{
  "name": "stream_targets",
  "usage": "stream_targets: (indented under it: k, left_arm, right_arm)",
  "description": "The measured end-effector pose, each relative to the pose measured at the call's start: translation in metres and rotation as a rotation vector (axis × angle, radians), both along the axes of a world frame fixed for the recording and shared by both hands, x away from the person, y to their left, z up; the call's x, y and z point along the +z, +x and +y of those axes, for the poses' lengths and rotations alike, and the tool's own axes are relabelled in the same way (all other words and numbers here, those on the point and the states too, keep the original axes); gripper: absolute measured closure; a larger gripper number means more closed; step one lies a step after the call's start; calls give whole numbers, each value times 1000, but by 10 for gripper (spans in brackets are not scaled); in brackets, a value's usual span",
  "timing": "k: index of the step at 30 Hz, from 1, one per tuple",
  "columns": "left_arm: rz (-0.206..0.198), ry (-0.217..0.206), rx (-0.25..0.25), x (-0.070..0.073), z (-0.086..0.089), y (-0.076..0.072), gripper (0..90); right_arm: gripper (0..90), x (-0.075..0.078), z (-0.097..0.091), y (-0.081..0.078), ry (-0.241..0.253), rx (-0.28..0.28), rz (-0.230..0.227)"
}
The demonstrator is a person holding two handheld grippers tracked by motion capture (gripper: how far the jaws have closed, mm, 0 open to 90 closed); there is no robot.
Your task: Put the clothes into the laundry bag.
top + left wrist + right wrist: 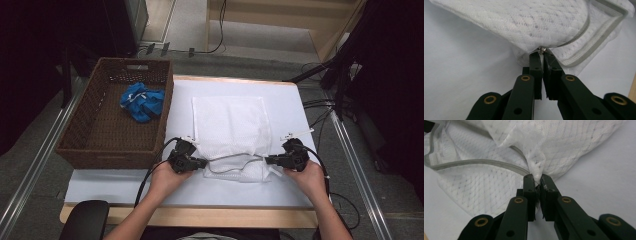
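Observation:
A white mesh laundry bag [231, 131] with a grey zipper lies flat on the white table top [125, 187]. Its near, zippered end is pulled between my two grippers. My left gripper [204, 162] is shut on the bag's near left corner, and in the left gripper view [541, 53] its pads pinch the mesh by the zipper's metal end. My right gripper [267, 160] is shut on the near right corner, with a fold of mesh [537, 178] bunched between its pads. A blue cloth [142, 101] lies inside the brown wicker basket [75, 145] at the left.
The basket stands along the table's left side, next to the bag. Black cables trail from both grippers toward the front edge. A black chair back [85, 220] sits at the near left. Stands and cables [345, 75] crowd the floor right of the table.

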State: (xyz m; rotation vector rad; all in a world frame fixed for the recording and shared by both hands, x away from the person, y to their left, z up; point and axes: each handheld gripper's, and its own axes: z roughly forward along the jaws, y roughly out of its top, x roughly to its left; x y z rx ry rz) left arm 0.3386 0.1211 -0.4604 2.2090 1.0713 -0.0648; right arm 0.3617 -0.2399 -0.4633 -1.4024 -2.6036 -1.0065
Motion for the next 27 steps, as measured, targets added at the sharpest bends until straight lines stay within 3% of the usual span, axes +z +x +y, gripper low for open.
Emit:
stream_targets:
  k: [7, 12, 15, 27]
  left_arm:
    - [-5, -11, -8, 1, 2, 0, 808]
    - [5, -22, -25, 6, 5, -1, 676]
    - [12, -53, -21, 11, 7, -2, 602]
    - [-6, -95, -46, 28, 10, -8, 466]
  right_arm:
    - [825, 0, 0, -1, 3, 10, -13]
    - [707, 3, -2, -4, 6, 19, -66]
    - [661, 7, -3, -6, 18, 16, -95]
    - [511, 18, -3, -11, 56, -5, -151]
